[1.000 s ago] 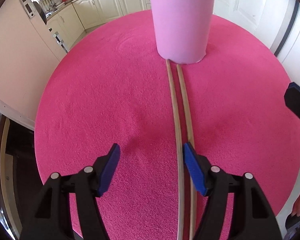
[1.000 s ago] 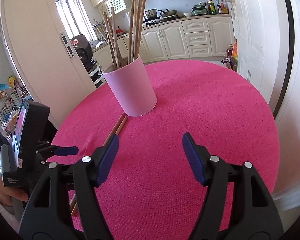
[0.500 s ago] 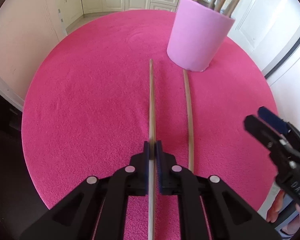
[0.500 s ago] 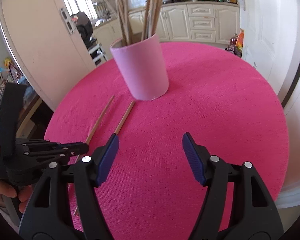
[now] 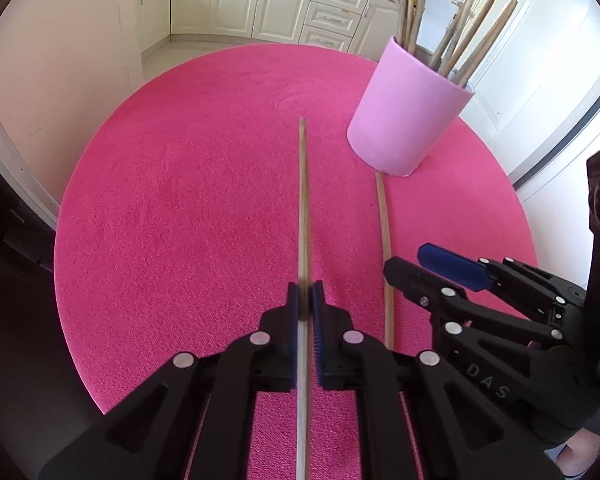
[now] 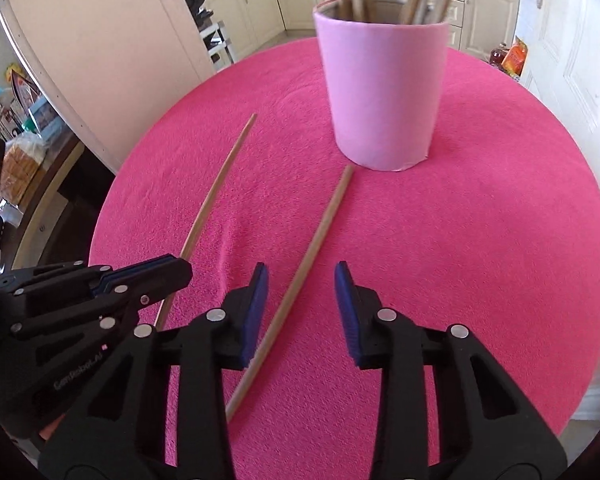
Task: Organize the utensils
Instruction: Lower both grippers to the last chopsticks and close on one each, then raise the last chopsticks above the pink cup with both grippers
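Observation:
My left gripper [image 5: 305, 300] is shut on a long wooden chopstick [image 5: 303, 208] and holds it above the pink round table [image 5: 180, 208]; it also shows in the right wrist view [image 6: 216, 196]. A second chopstick [image 5: 385, 240] lies on the table, its far tip at the foot of the pink cup [image 5: 408, 112]. In the right wrist view this chopstick [image 6: 312, 256] runs between the open jaws of my right gripper [image 6: 302, 300], nearer the left finger. The pink cup [image 6: 382, 92] holds several chopsticks upright.
The table edge curves round on all sides. A cream wall panel [image 5: 60, 60] stands left of the table, kitchen cabinets [image 5: 260, 4] behind, a white door [image 6: 572, 40] at the right. My right gripper also shows in the left wrist view [image 5: 456, 272].
My left gripper shut on one of the two chopsticks and lifted it away to the left. My right gripper came down and forward over the other chopstick, nearer the cup.

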A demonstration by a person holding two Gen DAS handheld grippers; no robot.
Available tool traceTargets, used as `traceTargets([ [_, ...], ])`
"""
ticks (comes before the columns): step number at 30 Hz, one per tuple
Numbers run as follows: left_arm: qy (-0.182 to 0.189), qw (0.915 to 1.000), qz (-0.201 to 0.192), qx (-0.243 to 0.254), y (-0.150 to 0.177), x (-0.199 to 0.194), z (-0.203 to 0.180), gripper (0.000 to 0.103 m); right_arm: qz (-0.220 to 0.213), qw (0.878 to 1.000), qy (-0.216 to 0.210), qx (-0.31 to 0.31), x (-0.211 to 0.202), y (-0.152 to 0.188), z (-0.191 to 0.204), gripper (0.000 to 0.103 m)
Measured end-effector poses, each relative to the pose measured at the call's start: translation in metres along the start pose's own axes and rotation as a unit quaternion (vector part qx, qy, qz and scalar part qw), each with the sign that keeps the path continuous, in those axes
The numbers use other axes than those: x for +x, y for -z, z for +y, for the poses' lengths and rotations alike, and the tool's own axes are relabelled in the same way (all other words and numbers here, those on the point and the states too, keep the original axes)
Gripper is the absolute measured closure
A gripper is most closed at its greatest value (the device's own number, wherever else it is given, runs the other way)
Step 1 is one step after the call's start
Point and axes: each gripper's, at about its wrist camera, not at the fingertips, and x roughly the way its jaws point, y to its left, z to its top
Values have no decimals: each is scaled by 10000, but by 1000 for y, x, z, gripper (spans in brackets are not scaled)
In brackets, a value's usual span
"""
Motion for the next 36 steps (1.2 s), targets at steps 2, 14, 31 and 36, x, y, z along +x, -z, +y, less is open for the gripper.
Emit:
traceTargets([
  [2,5,10000,-23,-31,3,0,2,96,77,10000,19,-44,4,-2,5,73],
  [14,23,9999,-100,-39,-1,2,0,96,381,9990,182,-138,19,-5,2,91],
  [31,178,9981,-581,126,4,-22,-14,96,-41,9979,-634,101,-20,12,-37,97],
  [36,302,9949,-951,117,7,-37,-20,96,-386,9944,-968,194,-41,16,-54,97],
])
